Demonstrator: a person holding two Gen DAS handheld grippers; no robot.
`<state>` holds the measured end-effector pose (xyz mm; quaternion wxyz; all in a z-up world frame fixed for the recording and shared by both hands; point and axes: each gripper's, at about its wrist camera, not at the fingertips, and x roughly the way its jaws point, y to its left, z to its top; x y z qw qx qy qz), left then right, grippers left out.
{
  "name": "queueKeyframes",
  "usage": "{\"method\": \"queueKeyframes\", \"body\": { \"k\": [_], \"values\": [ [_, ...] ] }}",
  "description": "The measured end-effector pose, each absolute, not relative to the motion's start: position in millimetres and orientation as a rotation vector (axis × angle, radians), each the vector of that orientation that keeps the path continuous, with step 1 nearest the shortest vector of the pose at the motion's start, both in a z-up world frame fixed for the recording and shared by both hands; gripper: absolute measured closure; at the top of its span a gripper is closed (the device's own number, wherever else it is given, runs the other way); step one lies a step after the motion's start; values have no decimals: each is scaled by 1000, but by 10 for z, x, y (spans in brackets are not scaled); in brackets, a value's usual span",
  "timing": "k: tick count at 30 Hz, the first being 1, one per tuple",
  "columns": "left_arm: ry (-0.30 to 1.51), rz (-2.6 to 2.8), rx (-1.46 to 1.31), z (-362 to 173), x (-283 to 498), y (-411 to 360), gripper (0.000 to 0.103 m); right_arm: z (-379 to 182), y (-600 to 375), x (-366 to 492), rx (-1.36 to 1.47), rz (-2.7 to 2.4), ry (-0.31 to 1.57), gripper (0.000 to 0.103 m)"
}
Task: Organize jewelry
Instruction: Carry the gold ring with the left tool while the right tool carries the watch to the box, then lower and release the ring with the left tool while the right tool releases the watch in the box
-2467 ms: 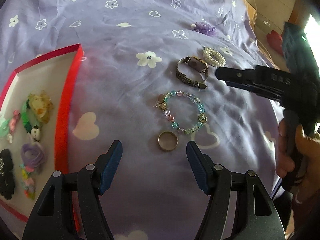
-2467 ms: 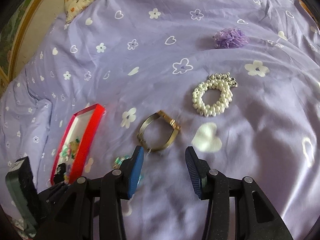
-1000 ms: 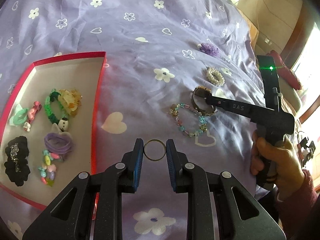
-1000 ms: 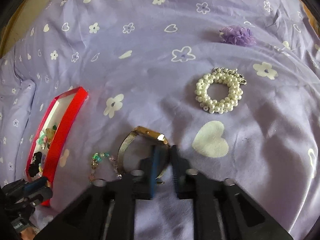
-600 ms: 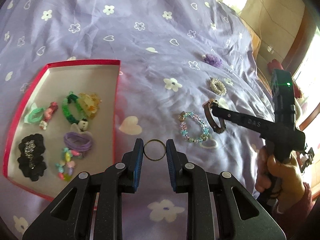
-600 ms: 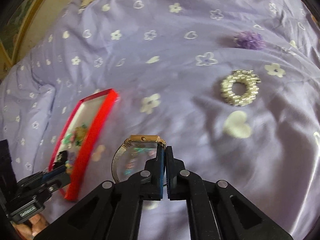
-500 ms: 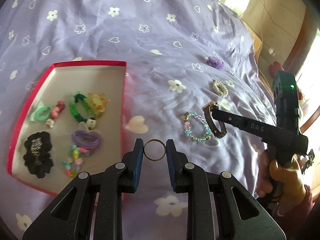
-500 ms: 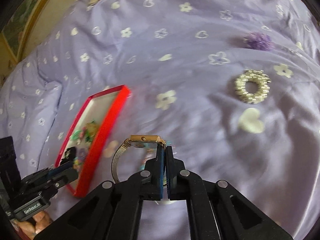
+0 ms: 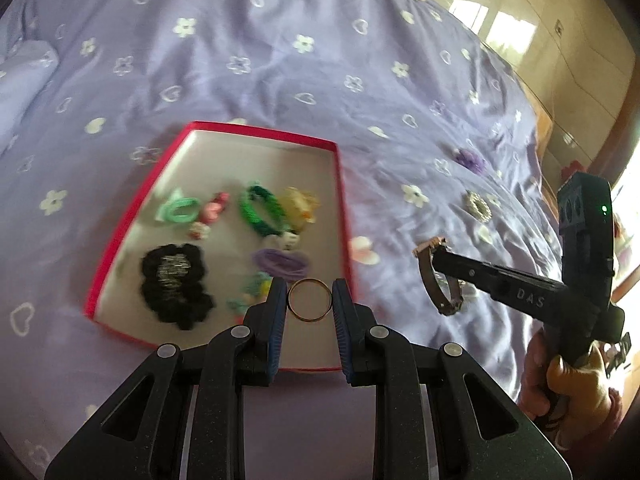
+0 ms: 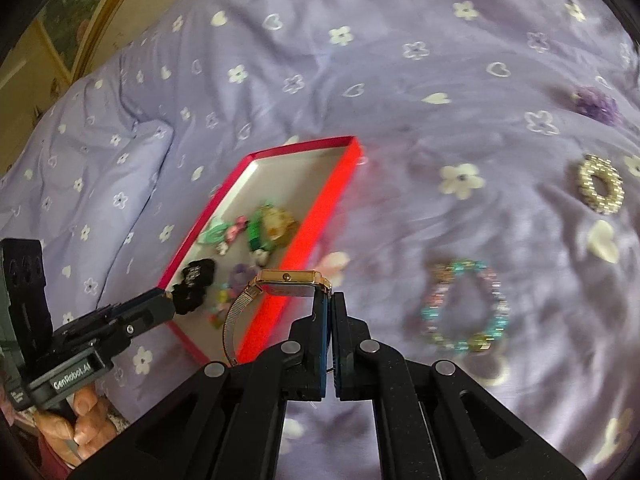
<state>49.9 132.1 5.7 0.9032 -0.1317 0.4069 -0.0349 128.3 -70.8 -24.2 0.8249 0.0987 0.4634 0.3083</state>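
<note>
Nearest: left gripper (image 9: 310, 307) pinching gold ring (image 9: 310, 301) edgewise, above near right corner of red tray (image 9: 338, 184). Right gripper (image 10: 331, 312) clamped tight on watch (image 10: 294, 282) strap, tray just beyond-left. Farther right: beaded bracelet (image 10: 464, 306), pearl bracelet (image 10: 600, 189), purple flower (image 10: 596, 104) on bedspread (image 10: 400, 80).
</note>
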Motion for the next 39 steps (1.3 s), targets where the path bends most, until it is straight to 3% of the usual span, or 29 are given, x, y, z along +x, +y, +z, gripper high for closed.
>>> {"method": "queueKeyframes", "body": {
  "k": [13,39],
  "values": [
    [829,20,-316,2,427,1877,82,-175,-181,1244,164,722,988,102],
    [914,77,-275,-478,905,2183,82,-527,433,1683,67,723,1067,102]
  ]
}}
